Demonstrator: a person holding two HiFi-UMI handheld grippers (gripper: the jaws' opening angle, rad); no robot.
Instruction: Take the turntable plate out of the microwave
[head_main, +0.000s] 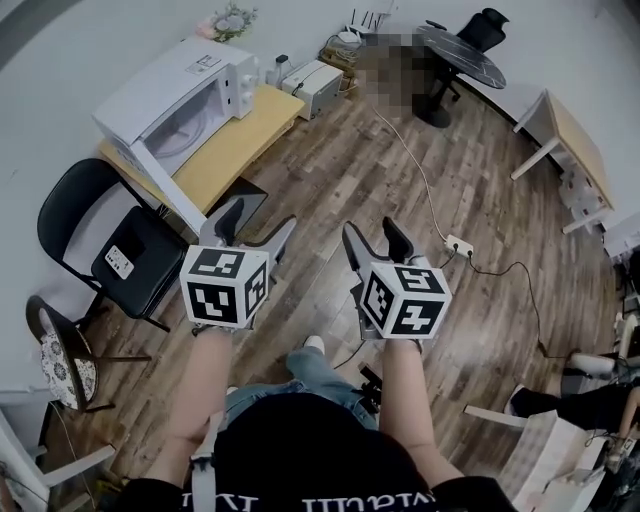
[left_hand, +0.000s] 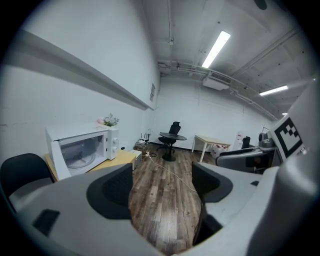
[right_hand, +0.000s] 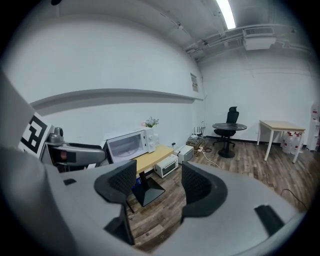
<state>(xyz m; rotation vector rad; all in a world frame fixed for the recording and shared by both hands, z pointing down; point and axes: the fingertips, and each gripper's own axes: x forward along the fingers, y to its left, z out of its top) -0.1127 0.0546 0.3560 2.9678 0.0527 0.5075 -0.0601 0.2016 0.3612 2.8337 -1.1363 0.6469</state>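
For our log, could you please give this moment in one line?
microwave: open, turntable plate inside | left gripper: open, empty | right gripper: open, empty

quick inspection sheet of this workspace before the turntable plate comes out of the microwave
surface: wooden table, largely bare beside the microwave
job's things: microwave door open; turntable plate inside
clutter: flowers on the microwave; toaster oven on the floor past the table
tools: left tool and right tool open, nothing between the jaws, well short of the microwave
cables: white cable across the floor to a power strip
surroundings: black chair by the table; office chair; round table
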